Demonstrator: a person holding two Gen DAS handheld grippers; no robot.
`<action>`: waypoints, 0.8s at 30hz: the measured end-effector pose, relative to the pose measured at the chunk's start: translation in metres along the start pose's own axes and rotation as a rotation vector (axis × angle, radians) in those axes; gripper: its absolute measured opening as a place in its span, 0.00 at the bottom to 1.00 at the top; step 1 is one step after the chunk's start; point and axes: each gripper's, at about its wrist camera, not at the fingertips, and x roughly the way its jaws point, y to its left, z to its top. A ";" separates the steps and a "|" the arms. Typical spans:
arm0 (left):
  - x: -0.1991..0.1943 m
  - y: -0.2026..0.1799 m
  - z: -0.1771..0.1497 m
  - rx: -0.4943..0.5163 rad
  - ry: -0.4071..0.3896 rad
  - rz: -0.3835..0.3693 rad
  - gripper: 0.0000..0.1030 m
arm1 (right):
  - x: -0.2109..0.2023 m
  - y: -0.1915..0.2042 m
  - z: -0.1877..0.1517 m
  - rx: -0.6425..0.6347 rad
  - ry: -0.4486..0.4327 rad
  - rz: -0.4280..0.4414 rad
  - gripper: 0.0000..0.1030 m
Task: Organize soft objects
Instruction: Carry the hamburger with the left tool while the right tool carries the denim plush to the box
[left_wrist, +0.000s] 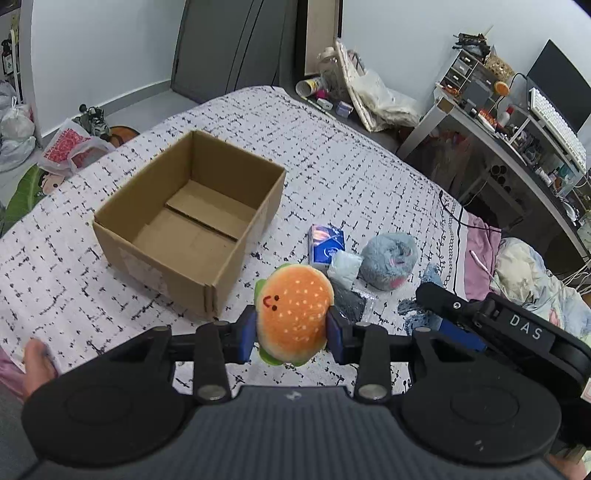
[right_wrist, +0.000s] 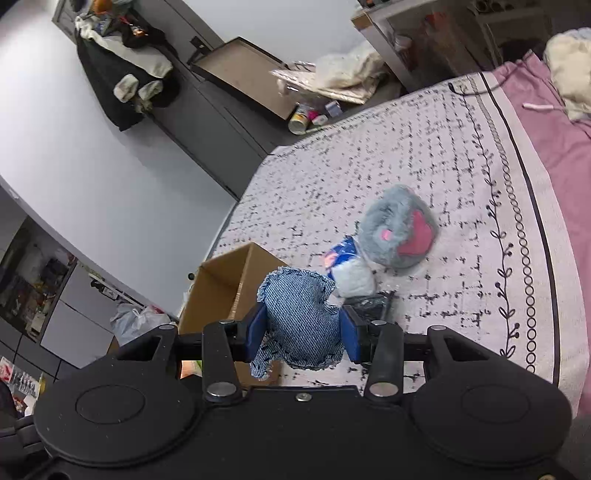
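Burger plush (left_wrist: 293, 314) | face left, bun up | left tongs (left_wrist: 291, 332) clamped

A lived-in bedroom: patterned bed cover (left_wrist: 351, 155), cluttered desk (left_wrist: 491, 125), wardrobe (right_wrist: 221, 122).

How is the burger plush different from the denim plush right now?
The burger plush is round, orange and fuzzy with a small face; the denim plush is blue woven fabric with frayed, stitched edges and an irregular shape. The burger sits in the left hand-held gripper, the denim one in the right hand-held gripper. Both are soft, squeezed between blue pads.
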 end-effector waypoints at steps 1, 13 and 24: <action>-0.002 0.001 0.001 0.003 -0.005 -0.003 0.37 | -0.001 0.003 0.000 -0.005 -0.003 0.004 0.41; -0.018 0.019 0.020 0.023 -0.044 -0.014 0.37 | 0.001 0.043 0.000 -0.050 -0.034 0.030 0.41; -0.022 0.041 0.044 0.029 -0.072 -0.011 0.37 | 0.011 0.075 0.009 -0.097 -0.064 0.052 0.41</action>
